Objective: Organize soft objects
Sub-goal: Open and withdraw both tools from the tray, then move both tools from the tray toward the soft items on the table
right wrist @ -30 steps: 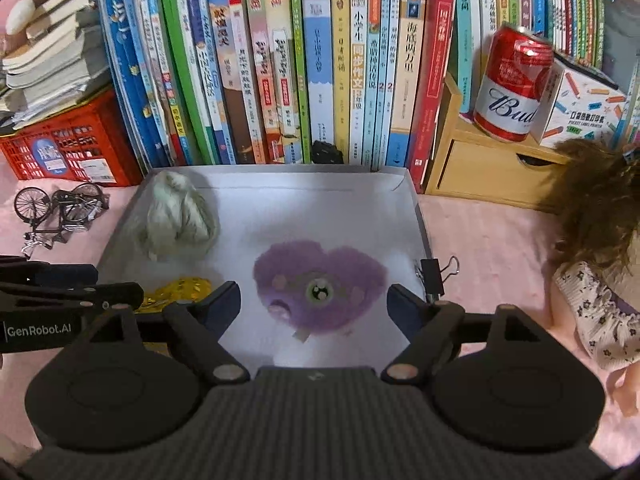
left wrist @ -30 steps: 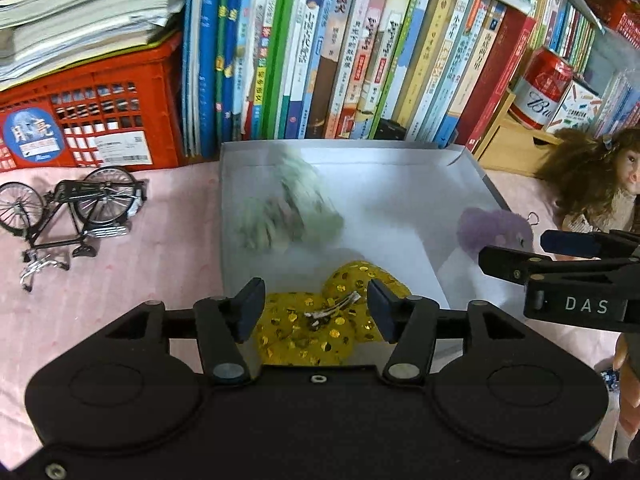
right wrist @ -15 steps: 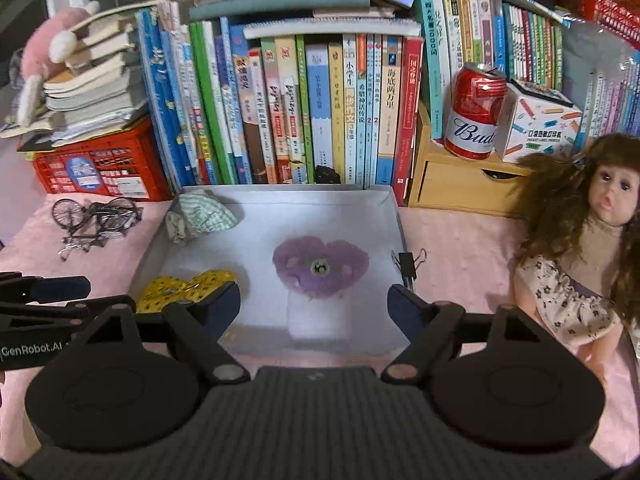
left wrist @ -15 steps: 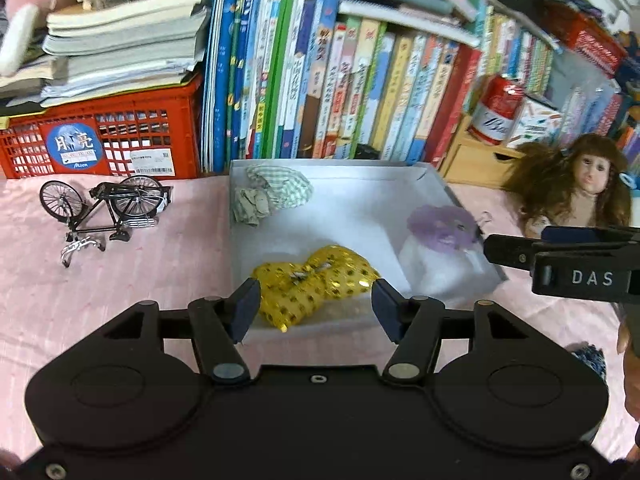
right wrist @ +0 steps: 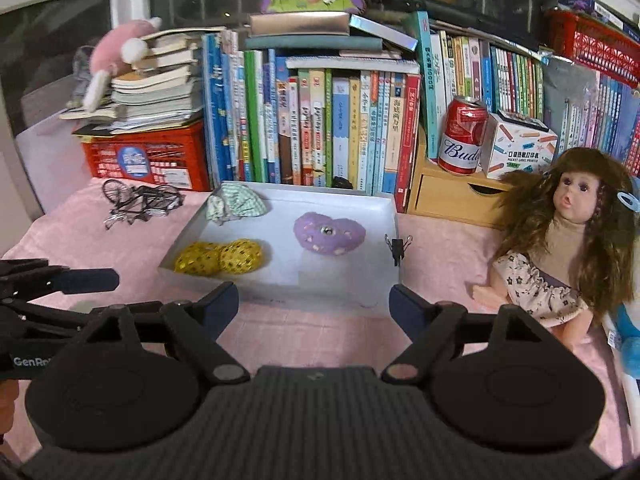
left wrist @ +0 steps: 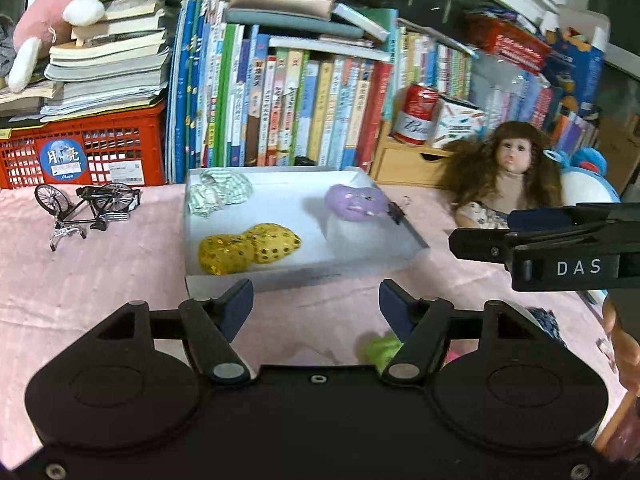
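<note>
Bookshelves back the pink bench; white tray point(right wrist: 192, 236) already holds yellow bow point(right wrist: 218, 258), purple heart point(right wrist: 330, 234), checked cloth point(right wrist: 236, 204). Left tool point(left wrist: 316, 300), jaws just widening, and right tool point(right wrist: 314, 304) both gape empty; best approach the green plush point(left wrist: 380, 348) low.

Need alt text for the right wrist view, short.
Shallow white box on a pink tablecloth, holding a purple fuzzy heart, a yellow sequinned bow and a crumpled green checked cloth. The right gripper is open and empty in front of it. A brown-haired doll sits right; upright books behind.
</note>
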`<state>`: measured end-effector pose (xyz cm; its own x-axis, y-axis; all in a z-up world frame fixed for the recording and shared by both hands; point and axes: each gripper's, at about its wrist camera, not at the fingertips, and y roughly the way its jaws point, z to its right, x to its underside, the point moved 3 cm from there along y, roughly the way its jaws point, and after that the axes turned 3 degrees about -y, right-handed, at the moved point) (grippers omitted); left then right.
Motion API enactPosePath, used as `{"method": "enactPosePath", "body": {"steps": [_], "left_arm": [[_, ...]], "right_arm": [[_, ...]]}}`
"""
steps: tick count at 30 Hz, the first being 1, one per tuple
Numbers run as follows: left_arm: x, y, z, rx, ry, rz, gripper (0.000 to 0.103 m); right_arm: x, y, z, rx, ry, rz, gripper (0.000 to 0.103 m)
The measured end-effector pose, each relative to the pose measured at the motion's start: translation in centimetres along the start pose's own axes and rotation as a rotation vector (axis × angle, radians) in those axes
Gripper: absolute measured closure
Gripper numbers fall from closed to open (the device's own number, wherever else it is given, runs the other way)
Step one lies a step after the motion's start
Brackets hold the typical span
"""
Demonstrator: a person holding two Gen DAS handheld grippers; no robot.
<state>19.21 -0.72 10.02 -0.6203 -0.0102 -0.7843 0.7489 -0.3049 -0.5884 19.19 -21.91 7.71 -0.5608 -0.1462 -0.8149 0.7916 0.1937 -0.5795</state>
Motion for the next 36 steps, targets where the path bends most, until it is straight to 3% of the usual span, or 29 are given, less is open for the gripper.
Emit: {"method": "enactPosePath", "body": {"steps": [20,36], "left_arm": [[6.1,-4.4,3.1,0.005,0.126,0.081,0.029],[10.2,-5.0,3.9,0.012,0.131,0.087,0.027]], "right_arm": [[5.0,-5.4,-1.4,-0.061,-0.049,0.098,0.012],[9.6,-7.9,1.8,0.003,0.002,0.132,0.012]]}}
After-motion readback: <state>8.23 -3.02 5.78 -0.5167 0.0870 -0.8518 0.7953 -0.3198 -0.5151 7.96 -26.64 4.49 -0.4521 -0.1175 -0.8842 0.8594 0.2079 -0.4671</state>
